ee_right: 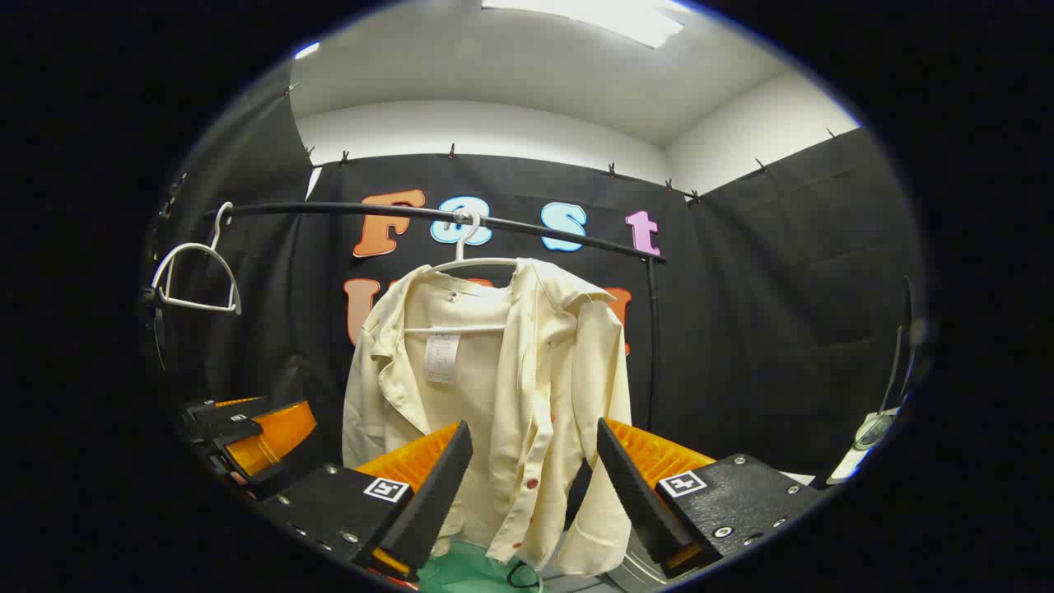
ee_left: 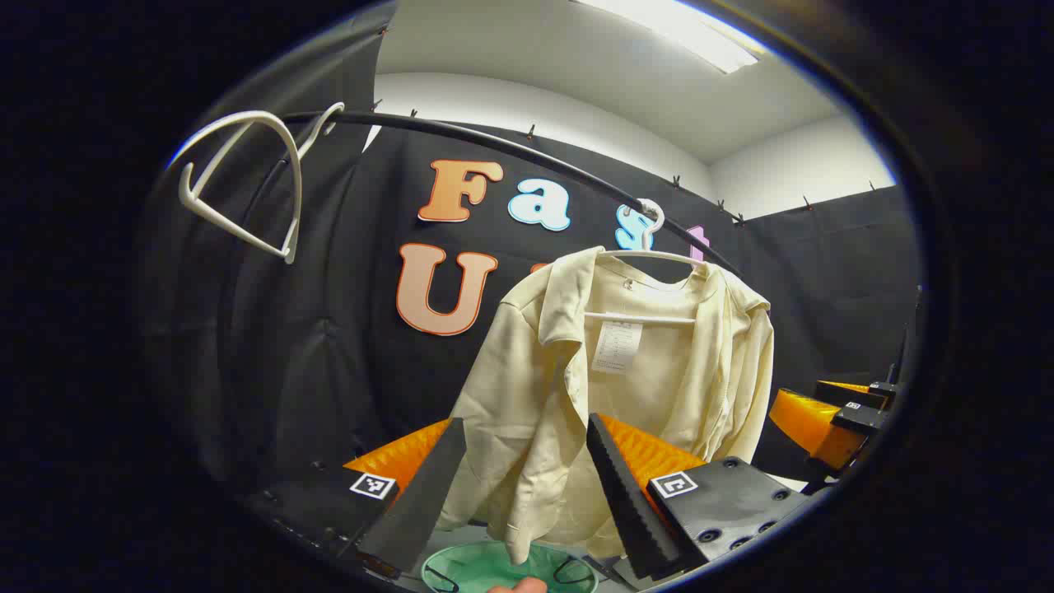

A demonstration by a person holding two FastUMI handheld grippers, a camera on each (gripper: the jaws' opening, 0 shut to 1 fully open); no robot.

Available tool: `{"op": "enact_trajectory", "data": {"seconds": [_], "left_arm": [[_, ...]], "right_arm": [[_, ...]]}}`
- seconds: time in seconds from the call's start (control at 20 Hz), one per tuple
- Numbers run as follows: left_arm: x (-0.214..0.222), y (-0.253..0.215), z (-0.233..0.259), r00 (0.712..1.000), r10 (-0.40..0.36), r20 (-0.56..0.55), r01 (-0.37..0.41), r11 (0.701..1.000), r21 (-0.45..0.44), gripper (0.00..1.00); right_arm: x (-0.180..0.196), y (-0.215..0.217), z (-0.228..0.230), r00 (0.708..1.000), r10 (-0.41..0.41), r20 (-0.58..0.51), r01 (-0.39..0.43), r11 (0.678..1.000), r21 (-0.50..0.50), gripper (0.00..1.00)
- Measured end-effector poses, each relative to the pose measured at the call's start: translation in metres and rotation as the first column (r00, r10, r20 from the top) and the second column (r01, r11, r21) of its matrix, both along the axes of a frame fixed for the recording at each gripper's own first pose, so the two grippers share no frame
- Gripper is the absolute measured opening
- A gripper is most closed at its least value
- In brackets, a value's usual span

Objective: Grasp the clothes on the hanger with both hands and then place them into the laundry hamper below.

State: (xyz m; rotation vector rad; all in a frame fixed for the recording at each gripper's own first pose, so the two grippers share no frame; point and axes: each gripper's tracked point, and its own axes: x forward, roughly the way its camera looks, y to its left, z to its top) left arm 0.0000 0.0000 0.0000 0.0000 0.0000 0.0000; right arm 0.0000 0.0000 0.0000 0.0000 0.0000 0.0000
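Note:
A cream jacket (ee_left: 576,379) hangs open-fronted on a white hanger (ee_left: 650,257) from a black rail (ee_left: 494,147). My left gripper (ee_left: 523,502) is open in front of its lower hem, and the cloth shows between the fingers without touching them. In the right gripper view the same jacket (ee_right: 494,387) hangs on its hanger (ee_right: 465,263), with my right gripper (ee_right: 531,494) open just before the hem. The green laundry hamper (ee_left: 482,570) sits below the jacket, and its rim (ee_right: 461,575) peeks out low in the right gripper view.
An empty white hanger (ee_left: 247,181) hangs at the rail's left end (ee_right: 198,280). The right gripper (ee_left: 832,420) shows at the far right of the left gripper view. The left gripper (ee_right: 255,436) shows at lower left of the right gripper view. Black cloth walls enclose the booth.

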Motion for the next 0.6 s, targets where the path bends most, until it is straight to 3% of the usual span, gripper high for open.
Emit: {"op": "enact_trajectory", "data": {"seconds": [0.6], "left_arm": [[-0.007,0.007,0.002,0.999,0.047,0.010,-0.047,0.999,0.018,0.96]], "right_arm": [[0.000,-0.019,-0.012,1.000,0.002,-0.004,-0.002,0.999,0.043,0.94]]}}
